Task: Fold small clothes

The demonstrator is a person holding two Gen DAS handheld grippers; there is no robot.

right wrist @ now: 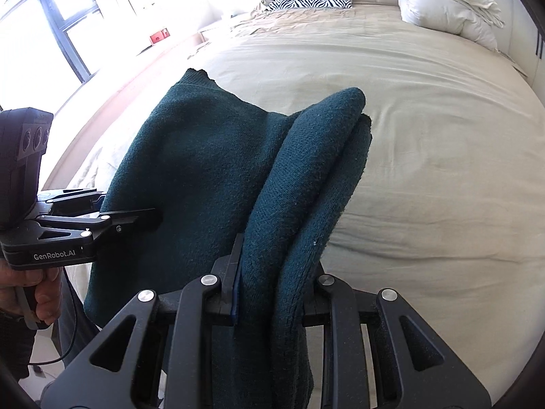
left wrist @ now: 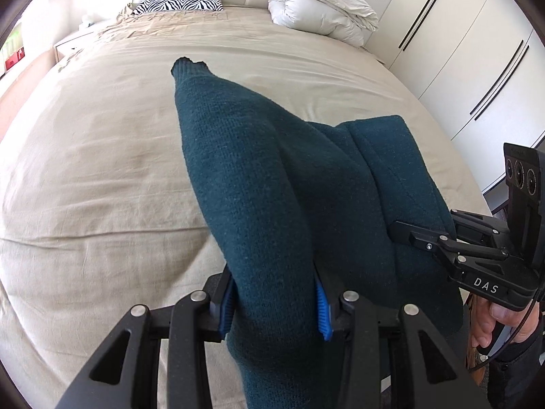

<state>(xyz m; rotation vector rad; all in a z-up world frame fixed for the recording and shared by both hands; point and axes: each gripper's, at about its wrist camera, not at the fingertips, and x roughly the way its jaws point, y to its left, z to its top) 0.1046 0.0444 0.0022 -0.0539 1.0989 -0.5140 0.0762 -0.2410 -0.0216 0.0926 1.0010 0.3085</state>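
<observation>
A dark teal knitted garment (left wrist: 265, 184) hangs between both grippers above the beige bed (left wrist: 102, 156). My left gripper (left wrist: 276, 301) is shut on one bunched part of it, cloth draped over its blue pads. My right gripper (right wrist: 272, 289) is shut on another folded part of the same garment (right wrist: 211, 170). In the left wrist view the right gripper (left wrist: 402, 233) comes in from the right, fingers buried in the cloth. In the right wrist view the left gripper (right wrist: 150, 218) comes in from the left. The garment's lower part hangs out of sight.
A rolled white duvet (left wrist: 320, 6) lies at the bed's far right by the headboard. A zebra-print pillow (left wrist: 177, 3) lies at the far middle. White wardrobe doors (left wrist: 477, 61) stand to the right. A window (right wrist: 51, 24) and a nightstand (left wrist: 71, 44) are on the left.
</observation>
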